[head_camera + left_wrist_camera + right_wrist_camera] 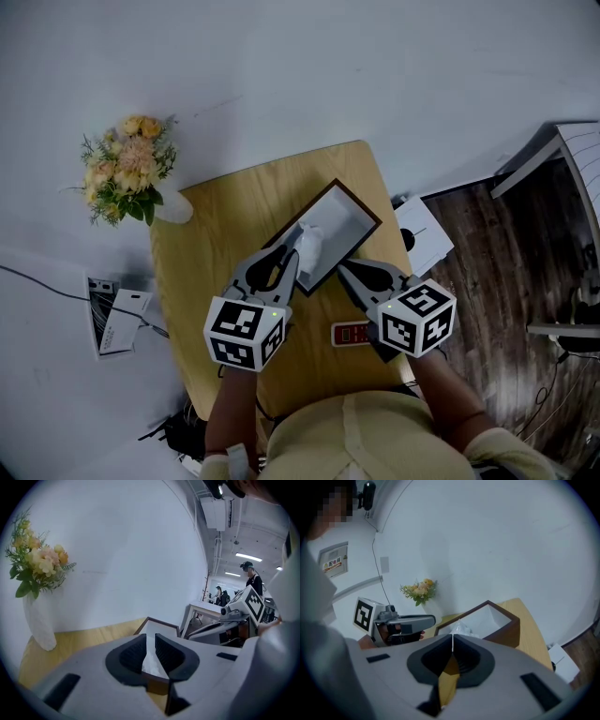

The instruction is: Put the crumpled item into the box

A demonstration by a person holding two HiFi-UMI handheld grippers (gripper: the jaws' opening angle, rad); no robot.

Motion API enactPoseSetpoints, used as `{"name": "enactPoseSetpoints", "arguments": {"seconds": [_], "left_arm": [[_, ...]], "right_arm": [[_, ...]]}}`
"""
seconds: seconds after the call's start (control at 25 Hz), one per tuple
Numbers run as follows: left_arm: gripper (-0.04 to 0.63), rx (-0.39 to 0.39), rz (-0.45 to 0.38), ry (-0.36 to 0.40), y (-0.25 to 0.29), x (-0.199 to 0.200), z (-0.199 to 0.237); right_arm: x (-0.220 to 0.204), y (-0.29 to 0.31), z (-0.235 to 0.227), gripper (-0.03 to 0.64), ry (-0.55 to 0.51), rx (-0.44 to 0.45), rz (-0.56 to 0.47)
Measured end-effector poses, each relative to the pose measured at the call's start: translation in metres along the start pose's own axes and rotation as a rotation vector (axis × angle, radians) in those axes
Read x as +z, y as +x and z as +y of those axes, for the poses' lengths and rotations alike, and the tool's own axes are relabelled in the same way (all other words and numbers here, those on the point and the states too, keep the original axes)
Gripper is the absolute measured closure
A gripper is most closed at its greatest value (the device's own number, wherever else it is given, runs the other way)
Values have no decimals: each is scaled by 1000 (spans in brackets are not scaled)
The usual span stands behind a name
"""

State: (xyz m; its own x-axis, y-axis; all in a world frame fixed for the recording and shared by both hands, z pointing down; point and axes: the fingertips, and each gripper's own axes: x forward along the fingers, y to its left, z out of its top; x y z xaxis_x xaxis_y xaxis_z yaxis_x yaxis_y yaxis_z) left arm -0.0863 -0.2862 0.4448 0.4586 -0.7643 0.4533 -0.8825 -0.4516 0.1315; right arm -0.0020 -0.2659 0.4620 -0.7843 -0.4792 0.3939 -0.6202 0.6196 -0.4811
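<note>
Head view: left claw [293, 257] pinches crumpled item [310, 242] at box [343, 225] near end, release apparently outstanding; right claw [345, 269] pressed together, empty.

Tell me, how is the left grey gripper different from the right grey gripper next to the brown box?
The left grey gripper pinches the crumpled white tissue; the right grey gripper has its jaws shut on nothing. The left gripper's tip reaches over the brown white-lined box; the right gripper's tip stops beside its near edge. Both carry a black-and-white marker cube and point toward the box.
</note>
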Motion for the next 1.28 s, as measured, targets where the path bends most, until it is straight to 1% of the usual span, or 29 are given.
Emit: {"name": "enactPoseSetpoints", "arguments": {"seconds": [0.12,0.28,0.48,0.64,1.0,1.28], "left_arm": [[534,-5,-4,-24,-7,-4,-2],[546,-11,-7,-33,-17,-8,-5],[558,-43,-26,-70,-28,-10,-11],[563,-35,-22,-64,-36,-13,-14],[572,-30,-9,-77,-51,-23,-17],[572,-22,3,-119,-65,-35,-23]], "right_arm": [[-1,-3,4,586,-5,-1,-3],[-2,-8,10,586,-8,-6,-11],[-6,-14,20,586,-14,-9,-16],[-8,-18,27,586,-20,-13,-20],[-11,-26,38,586,-24,-34,-39],[-10,-34,49,586,-36,-44,-67]]}}
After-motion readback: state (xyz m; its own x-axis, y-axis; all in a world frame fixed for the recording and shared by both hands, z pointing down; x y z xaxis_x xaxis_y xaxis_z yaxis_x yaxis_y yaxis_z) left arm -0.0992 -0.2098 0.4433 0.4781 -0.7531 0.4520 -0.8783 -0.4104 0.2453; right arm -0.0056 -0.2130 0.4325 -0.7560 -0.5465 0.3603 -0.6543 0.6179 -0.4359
